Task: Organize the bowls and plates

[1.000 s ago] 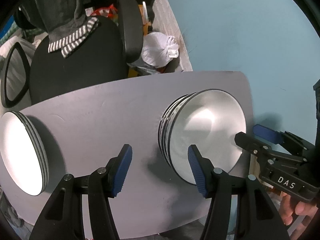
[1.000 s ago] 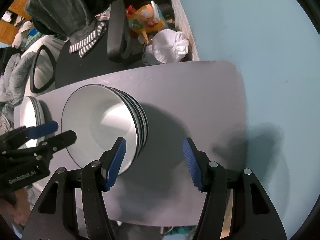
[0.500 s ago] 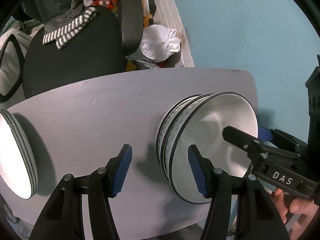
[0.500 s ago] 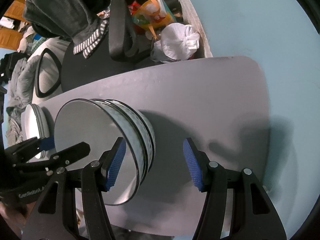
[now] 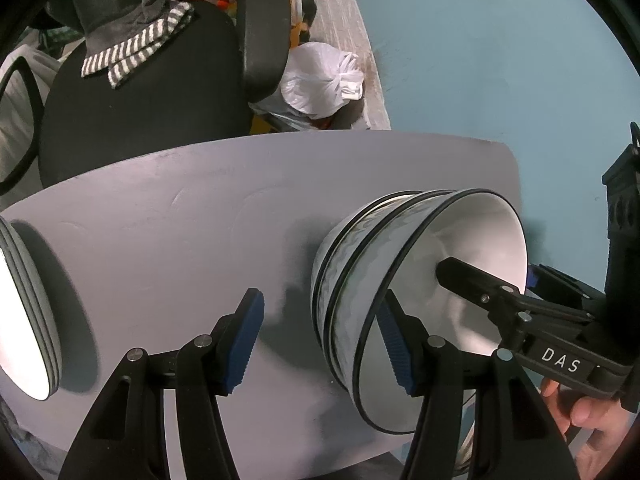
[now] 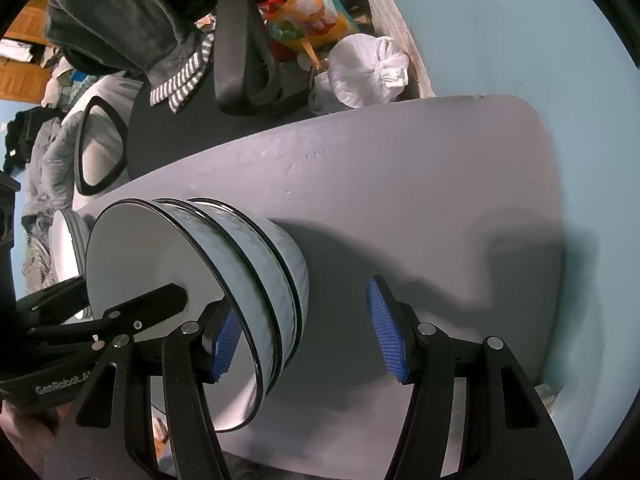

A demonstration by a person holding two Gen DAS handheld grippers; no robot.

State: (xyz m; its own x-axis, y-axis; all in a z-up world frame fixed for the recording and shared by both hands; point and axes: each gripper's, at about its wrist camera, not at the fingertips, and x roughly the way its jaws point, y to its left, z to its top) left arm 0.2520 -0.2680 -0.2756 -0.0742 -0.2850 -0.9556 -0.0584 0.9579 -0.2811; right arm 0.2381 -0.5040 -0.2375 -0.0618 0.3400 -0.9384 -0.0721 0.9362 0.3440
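Note:
A stack of white bowls with black rims (image 5: pixel 360 280) stands on the grey table (image 5: pixel 180 232); it also shows in the right wrist view (image 6: pixel 256 256). A stack of white plates (image 5: pixel 24 320) sits at the table's left end, small in the right wrist view (image 6: pixel 66 240). My left gripper (image 5: pixel 320 336) is open, its right finger inside the top bowl's rim and its left finger outside the stack. My right gripper (image 6: pixel 308 340) is open, its left finger inside the top bowl and its right finger outside over bare table.
A black office chair (image 5: pixel 152 80) with a striped cloth stands behind the table. A white plastic bag (image 5: pixel 320 84) and clutter lie on the floor beyond. A light blue wall (image 5: pixel 500 60) runs along the table's right end.
Both grippers have moved down and closer to the bowl stack, which now looks larger and more side-on. Each inner finger has gone inside the top bowl's rim. Jaws stay open.

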